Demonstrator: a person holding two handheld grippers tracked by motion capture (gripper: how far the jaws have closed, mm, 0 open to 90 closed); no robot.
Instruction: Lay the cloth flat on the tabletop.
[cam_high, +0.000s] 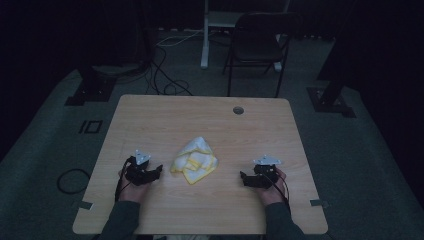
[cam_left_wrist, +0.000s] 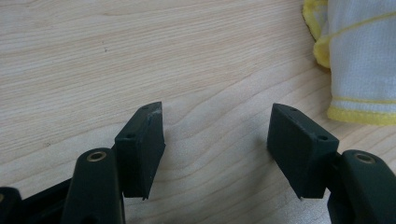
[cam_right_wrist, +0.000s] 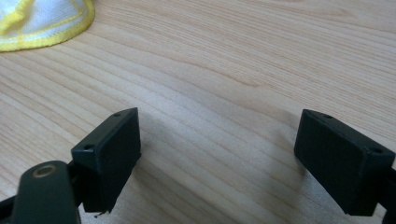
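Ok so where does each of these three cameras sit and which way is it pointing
High view: above the person's side, looking forward and down on the table; both forearms, left gripper and right gripper show, either side of the cloth.
Left gripper view: rides on the left gripper, looking along its open fingers at the tabletop; cloth at upper right.
Right gripper view: rides on the right gripper, fingers open; cloth at upper left.
All three views share the cloth and table.

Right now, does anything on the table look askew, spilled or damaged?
Only the white cloth with yellow edging: it lies crumpled in a loose heap mid-table rather than flat. The left gripper and right gripper rest open either side, apart from it. No spill or damage shows.
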